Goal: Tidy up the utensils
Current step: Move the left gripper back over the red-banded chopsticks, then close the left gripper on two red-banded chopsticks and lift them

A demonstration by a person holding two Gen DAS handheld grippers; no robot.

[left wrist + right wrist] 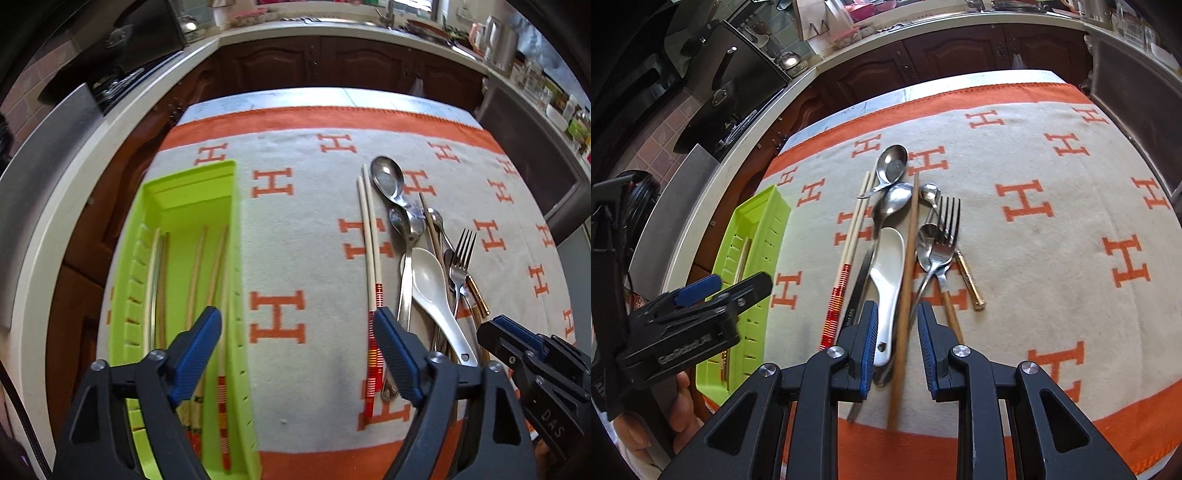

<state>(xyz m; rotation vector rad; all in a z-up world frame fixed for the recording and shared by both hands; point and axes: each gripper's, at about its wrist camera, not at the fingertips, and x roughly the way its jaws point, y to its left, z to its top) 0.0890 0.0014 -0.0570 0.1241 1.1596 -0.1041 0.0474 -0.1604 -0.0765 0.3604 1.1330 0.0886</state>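
Note:
A lime-green utensil tray (pixel 236 221) lies on the left of the blanket and holds several chopsticks (pixel 195 266). My left gripper (pixel 295 314) is open over the bare blanket between the tray and the utensil pile, with nothing between its fingers. The pile holds pale red-ended chopsticks (pixel 849 240), a white ceramic spoon (pixel 886 266), metal spoons (pixel 894 164), a fork (pixel 949 218) and a brown chopstick (pixel 910 251). My right gripper (pixel 897 308) hovers over the handles with a narrow gap. The brown chopstick shows in that gap, untouched by the pads.
An orange-and-grey H-patterned blanket (pixel 314 240) covers the table. A gold-handled utensil (pixel 971 284) lies at the pile's right. Dark cabinets (pixel 314 62) and a pale counter ring the table beyond its far edge. A hand (pixel 683 406) grips the left tool.

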